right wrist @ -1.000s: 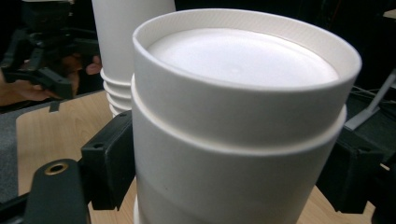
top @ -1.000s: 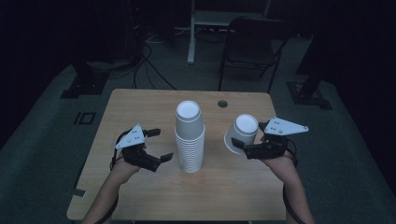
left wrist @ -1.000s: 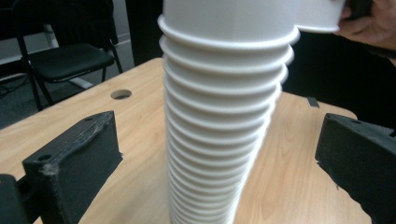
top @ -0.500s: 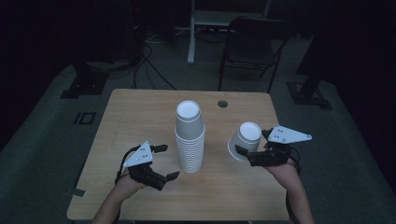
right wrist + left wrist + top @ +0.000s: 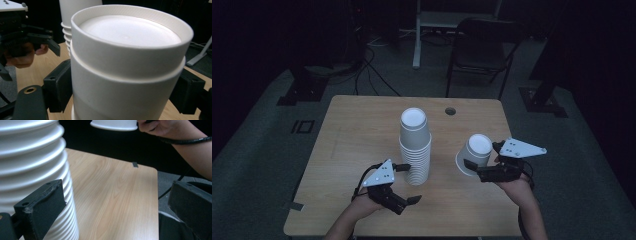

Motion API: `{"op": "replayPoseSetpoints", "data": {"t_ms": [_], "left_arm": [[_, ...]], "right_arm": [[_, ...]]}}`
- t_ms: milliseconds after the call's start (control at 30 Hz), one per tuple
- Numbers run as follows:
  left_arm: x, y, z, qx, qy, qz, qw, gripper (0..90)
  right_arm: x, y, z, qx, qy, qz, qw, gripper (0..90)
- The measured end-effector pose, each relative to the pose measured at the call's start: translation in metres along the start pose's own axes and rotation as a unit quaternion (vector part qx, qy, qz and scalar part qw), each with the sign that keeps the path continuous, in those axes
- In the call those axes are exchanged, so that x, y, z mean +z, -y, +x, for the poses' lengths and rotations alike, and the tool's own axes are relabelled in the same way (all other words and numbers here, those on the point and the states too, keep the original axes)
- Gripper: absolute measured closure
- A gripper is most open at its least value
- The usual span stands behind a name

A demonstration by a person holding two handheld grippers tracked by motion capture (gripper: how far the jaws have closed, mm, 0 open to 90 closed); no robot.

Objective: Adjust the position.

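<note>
Cup stack [image 5: 414,145] upright mid-table [image 5: 352,130]; hole [image 5: 450,111] behind it to the right. Left gripper [image 5: 404,185] just before the stack, lower left. Single cup [image 5: 474,153] right of stack, off the tabletop, between right gripper [image 5: 482,162] jaws.

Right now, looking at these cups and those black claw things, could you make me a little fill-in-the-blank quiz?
1. The right gripper is shut on a white ____, held upside down.
2. The tall stack of cups stands on the wooden ____.
3. The left gripper, beside the stack, has its jaws ____.
4. Behind the table stands a dark folding ____.

Missing words: cup; table; open; chair
</note>
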State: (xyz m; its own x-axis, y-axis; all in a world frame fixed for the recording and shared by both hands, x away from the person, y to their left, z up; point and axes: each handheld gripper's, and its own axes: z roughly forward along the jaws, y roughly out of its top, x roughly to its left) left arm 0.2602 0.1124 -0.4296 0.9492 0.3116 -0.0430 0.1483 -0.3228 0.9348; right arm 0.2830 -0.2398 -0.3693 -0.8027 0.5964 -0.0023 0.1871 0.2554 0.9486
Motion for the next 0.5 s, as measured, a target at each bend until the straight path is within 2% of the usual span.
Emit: {"op": "replayPoseSetpoints", "data": {"t_ms": [67, 267, 367, 500], "left_arm": [[0.005, -0.001, -0.002, 0.005, 0.002, 0.0, 1.0, 1.1], [0.025, -0.011, -0.009, 0.007, 0.031, -0.003, 0.9995, 1.1], [0.035, -0.014, -0.011, 0.006, 0.046, 0.002, 0.9989, 1.1], [0.048, -0.017, -0.015, 0.01, 0.055, 0.008, 0.9984, 1.1]], "right_arm": [[0.0, 0.0, 0.001, -0.001, -0.001, -0.001, 1.0, 17.9], [-0.002, -0.005, 0.01, -0.012, -0.014, -0.005, 0.9998, 17.8], [-0.003, -0.006, 0.014, -0.017, -0.02, -0.007, 0.9996, 17.8], [-0.004, -0.009, 0.019, -0.019, -0.031, -0.012, 0.9993, 17.8]]}}
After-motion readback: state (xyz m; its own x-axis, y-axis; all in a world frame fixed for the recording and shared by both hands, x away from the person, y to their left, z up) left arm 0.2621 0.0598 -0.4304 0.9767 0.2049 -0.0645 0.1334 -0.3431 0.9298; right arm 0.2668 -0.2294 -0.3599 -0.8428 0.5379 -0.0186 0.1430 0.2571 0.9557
